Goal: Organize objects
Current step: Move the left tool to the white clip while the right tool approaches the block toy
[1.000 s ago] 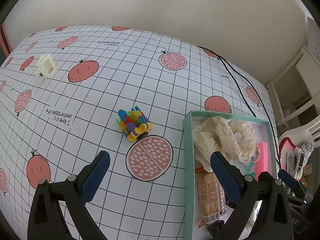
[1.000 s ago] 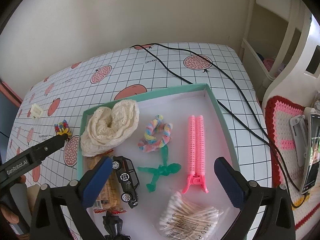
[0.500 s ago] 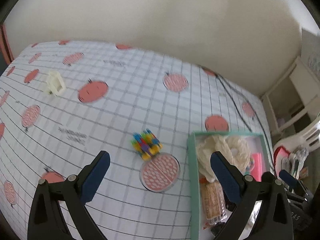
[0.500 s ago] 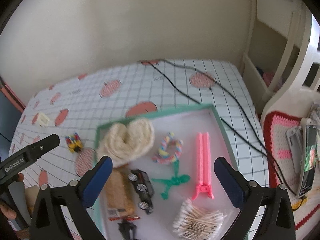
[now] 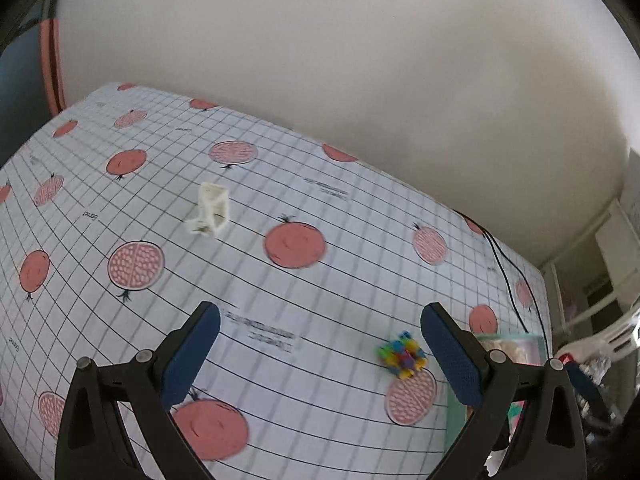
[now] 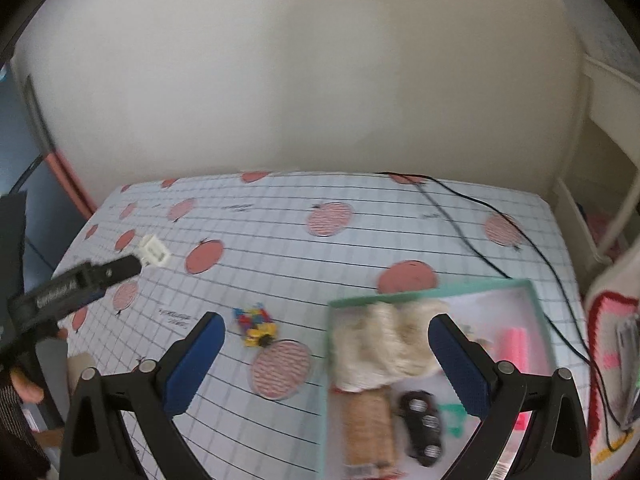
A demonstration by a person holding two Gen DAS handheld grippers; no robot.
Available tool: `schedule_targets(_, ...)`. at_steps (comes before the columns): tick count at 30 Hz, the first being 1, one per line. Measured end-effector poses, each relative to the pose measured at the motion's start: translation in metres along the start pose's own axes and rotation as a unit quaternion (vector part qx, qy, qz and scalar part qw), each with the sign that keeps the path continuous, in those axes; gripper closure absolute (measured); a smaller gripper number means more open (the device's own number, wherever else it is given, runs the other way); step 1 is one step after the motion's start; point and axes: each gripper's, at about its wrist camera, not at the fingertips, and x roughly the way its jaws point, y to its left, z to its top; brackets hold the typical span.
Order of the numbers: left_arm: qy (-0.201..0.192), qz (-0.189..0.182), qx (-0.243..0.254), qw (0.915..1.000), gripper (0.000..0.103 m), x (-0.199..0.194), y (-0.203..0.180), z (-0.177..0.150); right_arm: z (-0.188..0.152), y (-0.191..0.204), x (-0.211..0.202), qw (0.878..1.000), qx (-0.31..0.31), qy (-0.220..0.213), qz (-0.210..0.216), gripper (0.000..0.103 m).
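Your left gripper point(image 5: 320, 344) over table point(image 5: 360, 240), jaws apart, nothing between. Small frame piece point(image 5: 212, 210) ahead and left of it, toward far side of table. Block toy point(image 5: 402, 354) just inside its right finger, on table, left of tray point(image 6: 432, 296). Cable point(image 6: 500, 232) runs across table behind tray, down its right side. In tray: lace fabric point(image 6: 384, 344) at far left corner; snack packet point(image 6: 366, 428) nearer you; toy car point(image 6: 422, 428) right of packet. Your right gripper point(image 6: 326, 360) spread over tray's left edge.
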Motion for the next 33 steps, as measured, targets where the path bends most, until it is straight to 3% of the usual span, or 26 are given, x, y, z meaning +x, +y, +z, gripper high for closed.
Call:
schedule_targets(13, -0.015, 0.029, 0.029, 0.9990, 0.003, 0.021, 0.066, 0.049, -0.004, 0.071, 0.050, 0.997, -0.071, 0.017, 0.006, 0.000)
schedule_targets(18, -0.011, 0.058, 0.045, 0.9972, 0.003, 0.043, 0.082, 0.058, -0.005, 0.075, 0.071, 0.997, -0.066, 0.031, 0.000, 0.000)
schedule_targets(33, 0.006, 0.058, 0.062, 0.9963, 0.006, 0.101, 0.092, 0.066, -0.013, 0.077, 0.111, 0.995, -0.061, 0.072, -0.025, 0.015)
